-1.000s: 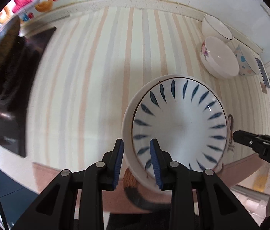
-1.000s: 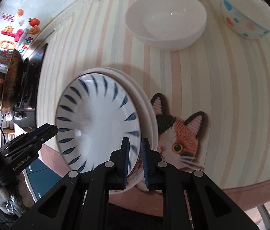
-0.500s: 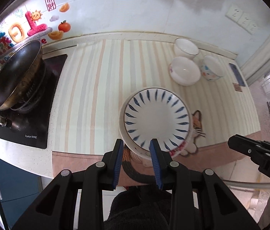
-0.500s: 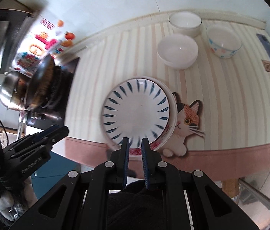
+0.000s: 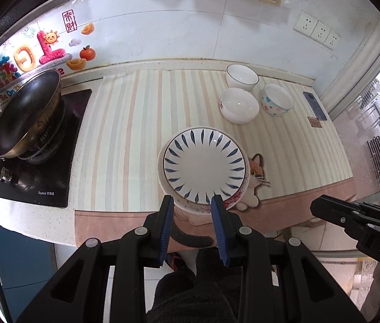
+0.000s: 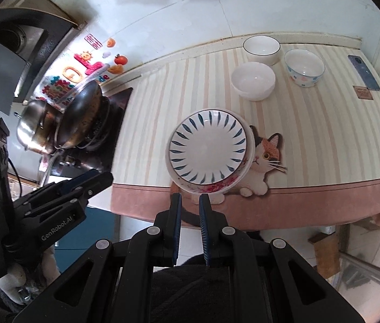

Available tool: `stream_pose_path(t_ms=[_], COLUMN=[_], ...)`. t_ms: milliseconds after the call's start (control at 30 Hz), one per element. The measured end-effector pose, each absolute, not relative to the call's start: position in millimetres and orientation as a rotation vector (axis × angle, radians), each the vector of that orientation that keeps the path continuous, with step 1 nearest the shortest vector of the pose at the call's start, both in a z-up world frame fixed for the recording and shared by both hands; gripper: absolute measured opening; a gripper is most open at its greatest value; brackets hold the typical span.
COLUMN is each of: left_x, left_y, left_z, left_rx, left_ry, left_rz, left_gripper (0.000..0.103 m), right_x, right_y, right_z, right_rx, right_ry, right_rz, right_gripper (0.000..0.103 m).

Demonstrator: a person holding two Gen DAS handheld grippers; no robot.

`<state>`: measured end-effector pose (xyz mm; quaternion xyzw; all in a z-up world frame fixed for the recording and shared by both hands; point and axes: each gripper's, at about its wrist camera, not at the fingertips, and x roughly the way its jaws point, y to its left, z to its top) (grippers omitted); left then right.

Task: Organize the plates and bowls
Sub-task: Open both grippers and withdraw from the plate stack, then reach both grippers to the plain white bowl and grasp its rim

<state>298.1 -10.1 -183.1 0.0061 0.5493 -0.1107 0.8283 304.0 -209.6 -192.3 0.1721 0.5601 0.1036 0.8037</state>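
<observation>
Item 1, left gripper (image 5: 192, 224): I hold it off the counter's front edge, jaws apart, nothing between the blue pads (image 5: 166, 228).

Item 2, right gripper (image 6: 190, 224): also held back from the counter, jaws parted by a narrower gap, empty. Neither tool touches any dish.

Item 3, blue-leaf plate (image 5: 204, 162): white, ring of dark blue leaf strokes, lying on top of a stack just ahead of both grippers, near the front edge of the striped mat (image 5: 125, 140). Beneath it a red-flowered plate (image 6: 223, 184) shows its rim at the near side; the pile partly covers the mat's printed calico cat (image 6: 266, 156).

Item 4, bowls, well behind the stack toward the wall: plain white bowl (image 5: 239, 105), black-rimmed white bowl (image 5: 241, 76), dotted bowl (image 5: 277, 102), standing close together, not nested.

Handling, my judgement: glazed ceramic throughout, rigid, fairly heavy, slick under rubber, liable to chip. I would pinch each bowl across its rim wall, one pad inside and one outside, and lower it gently into the next.

Item 5, surroundings: dark wok (image 5: 27, 114) on the hob at left; phone (image 5: 314, 105) at the mat's right edge.
</observation>
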Motion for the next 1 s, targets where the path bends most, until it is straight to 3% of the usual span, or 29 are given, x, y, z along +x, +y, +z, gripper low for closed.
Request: stream_pose_path(t_ms=[133, 200, 267, 667, 1000], left_x=[319.7, 339.7, 361.1, 525.8, 600.2], left_y=[-17.5, -22.8, -29.9, -116.6, -166.2], left_z=[-187.3, -194.0, -200.6, -289.5, -385.8], left_rx=[-0.035, -0.071, -0.096, -0.162, -0.122], left_ry=[1.168, 1.175, 1.176, 1.323, 1.483], left_rz=[-0.214, -0.199, -0.185, -0.102, -0.155], left_gripper=[0.033, 0.033, 0.033, 0.033, 0.032], right_x=[316.4, 330.4, 346.7, 518.8, 618.7], right_y=[-225.6, -240.2, -252.9, -367.9, -374.8], right_z=[-198.4, -204.0, -211.3, -324.1, -407.6], right_rx=[0.406, 0.424, 0.436, 0.532, 0.466], right_ry=[1.203, 1.204, 1.197, 1.261, 1.396], right_rz=[0.232, 0.226, 0.223, 0.136, 0.203], right_gripper=[0.019, 0.033, 0.039, 0.039, 0.038])
